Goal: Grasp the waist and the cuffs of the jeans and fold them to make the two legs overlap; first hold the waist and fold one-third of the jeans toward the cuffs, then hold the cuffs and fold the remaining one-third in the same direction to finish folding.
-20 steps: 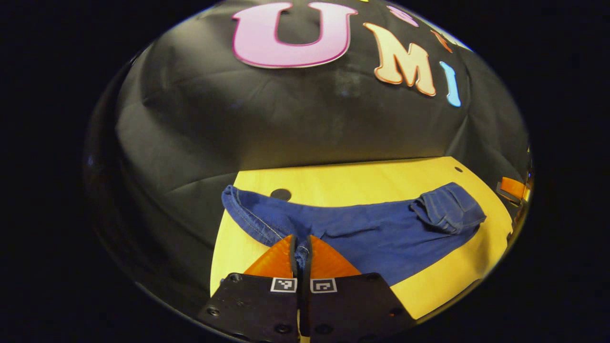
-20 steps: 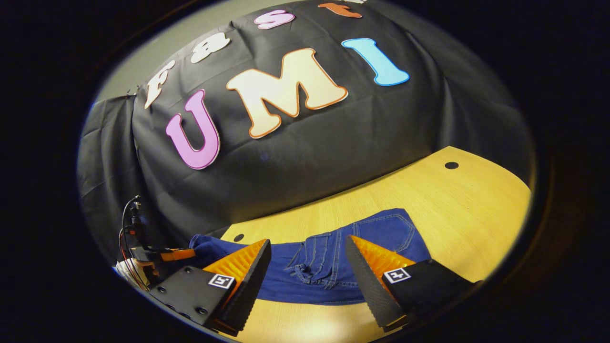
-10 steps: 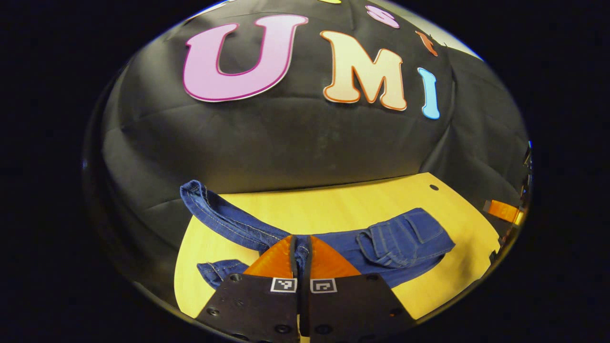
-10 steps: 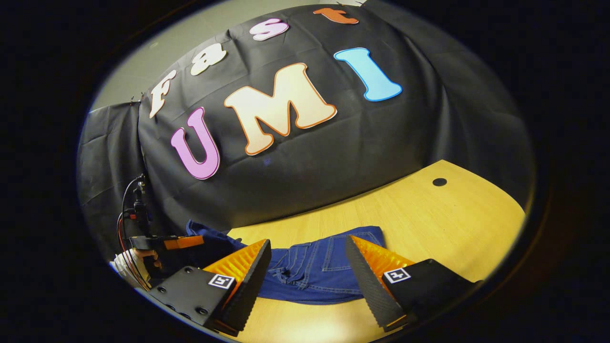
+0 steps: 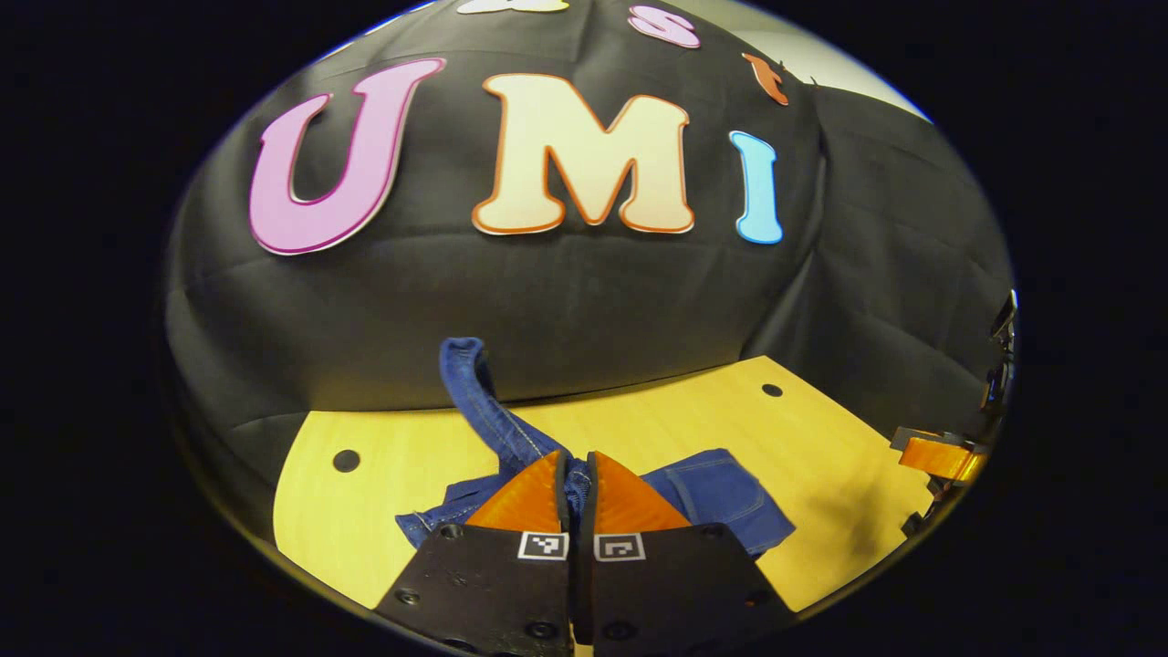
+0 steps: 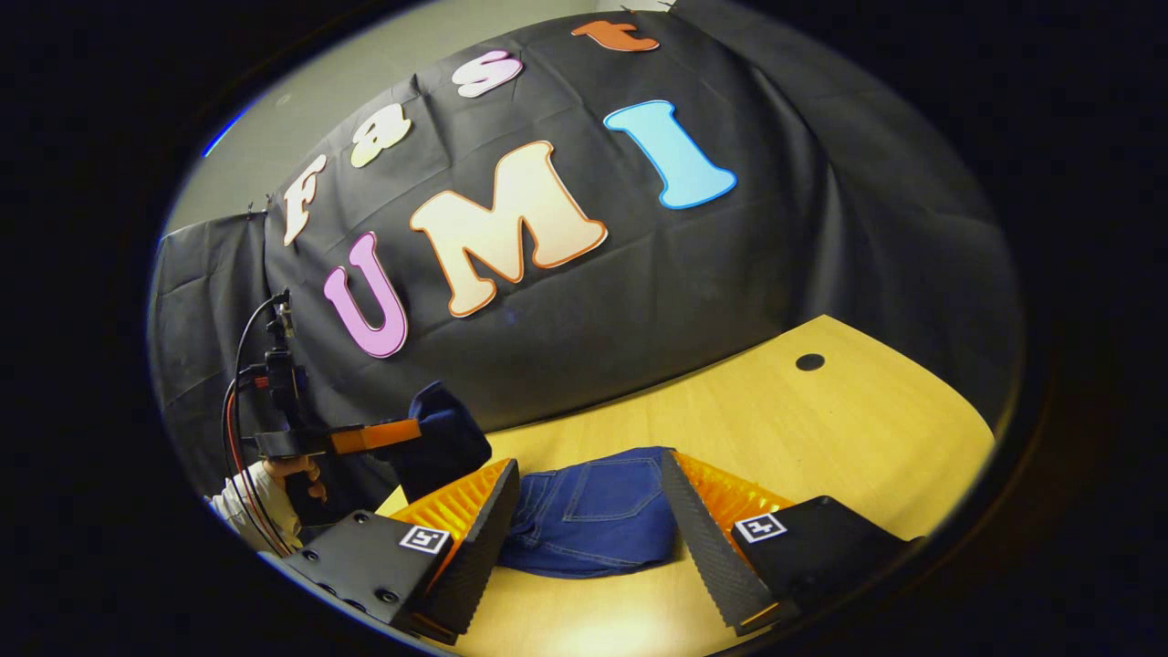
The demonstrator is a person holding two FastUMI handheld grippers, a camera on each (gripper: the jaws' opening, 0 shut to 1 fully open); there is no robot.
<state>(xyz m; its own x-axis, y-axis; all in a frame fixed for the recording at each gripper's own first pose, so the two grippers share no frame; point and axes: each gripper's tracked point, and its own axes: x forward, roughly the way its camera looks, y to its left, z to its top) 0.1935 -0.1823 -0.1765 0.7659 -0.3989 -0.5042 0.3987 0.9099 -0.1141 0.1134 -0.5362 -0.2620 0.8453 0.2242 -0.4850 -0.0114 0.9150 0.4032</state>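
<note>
Jeans half lifted off the counter

We see the left gripper (image 5: 575, 479) clamped tight on a fold of the jeans (image 5: 721, 497) mid-counter (image 5: 821, 456); the right gripper (image 6: 589, 511) hangs wide open, jeans between its fingers, untouched.

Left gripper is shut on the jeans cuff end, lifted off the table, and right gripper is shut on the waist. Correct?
Not quite. In the right gripper view the right gripper is open, its fingers apart with the jeans lying between them. The left gripper is shut on the jeans, as the left gripper view shows.

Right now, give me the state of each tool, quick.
Left tool: shut on the jeans, lifting the cuff end.
Right tool: open, holding nothing, above the jeans.
</note>
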